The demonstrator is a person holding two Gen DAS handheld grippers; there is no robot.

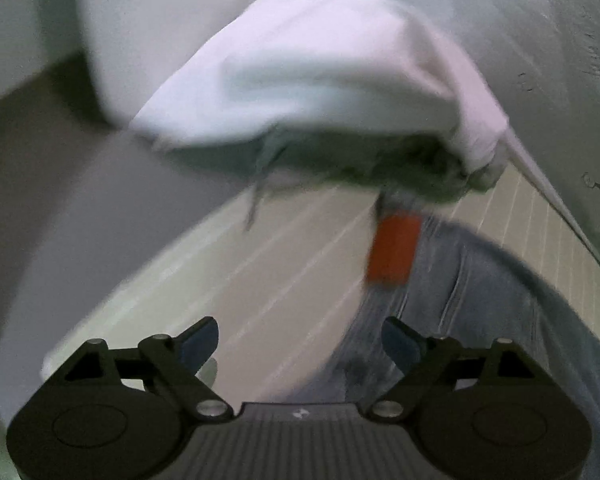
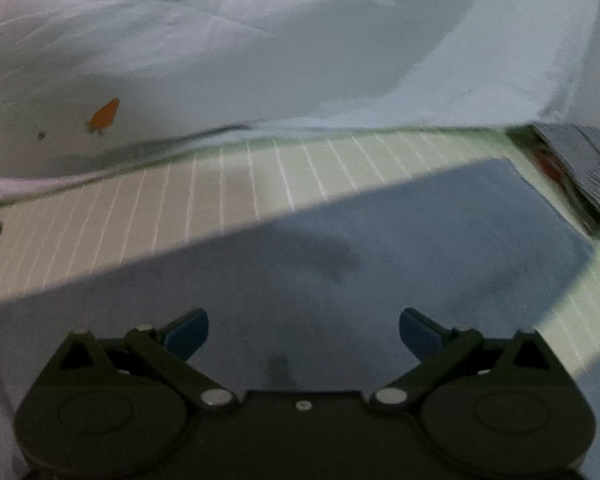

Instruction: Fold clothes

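In the left wrist view my left gripper is open and empty above a blue denim garment that lies on a cream striped sheet. Ahead of it a white-sleeved arm holds an orange-handled tool; the view is blurred. In the right wrist view my right gripper is open and empty just above a flat blue cloth spread on the same striped sheet.
A white printed cover with a small orange carrot print rises behind the sheet; it also shows in the left wrist view. A folded pile of clothes sits at the right edge. A grey floor lies left.
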